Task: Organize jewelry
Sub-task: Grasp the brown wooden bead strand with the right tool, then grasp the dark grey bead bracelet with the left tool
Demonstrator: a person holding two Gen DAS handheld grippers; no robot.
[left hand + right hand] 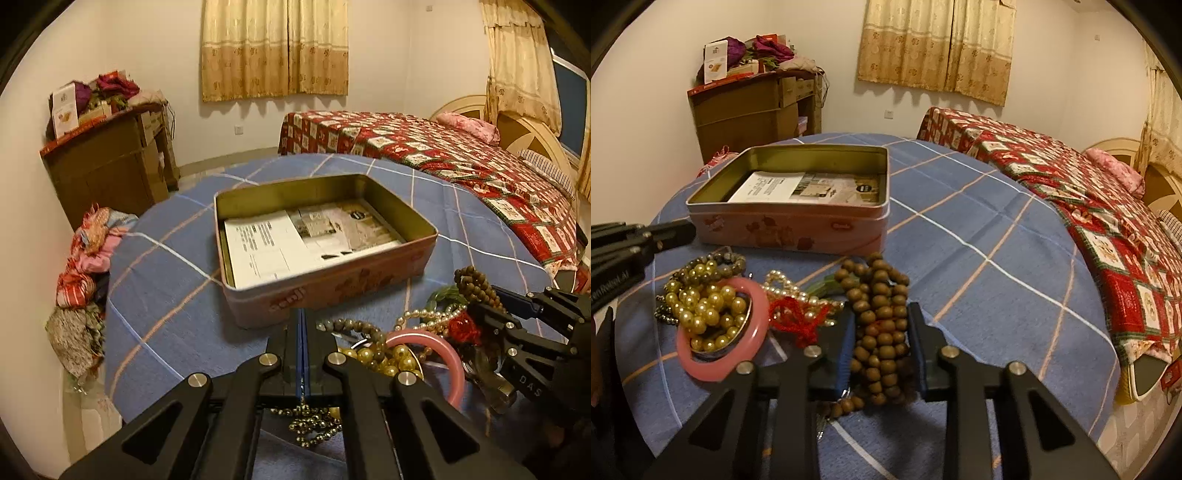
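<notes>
Brown wooden beads [881, 325] pinched in downward-tilted right claw [882, 347]; left claw [302, 343] fully closed, empty.

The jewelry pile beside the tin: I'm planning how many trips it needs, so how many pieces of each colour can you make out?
Brown wooden bead strand: 1
Gold pearl strand: 1
White pearl strand: 1
Pink bangle: 1
Red tassel piece: 1
Grey-green bead strand: 1
Green piece, mostly hidden: 1
Small dark metallic bead strand: 1
Total: 8

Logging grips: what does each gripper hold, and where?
Right gripper: brown wooden bead strand, pinched across its bunched loops. Left gripper: shut, nothing visibly held.
</notes>
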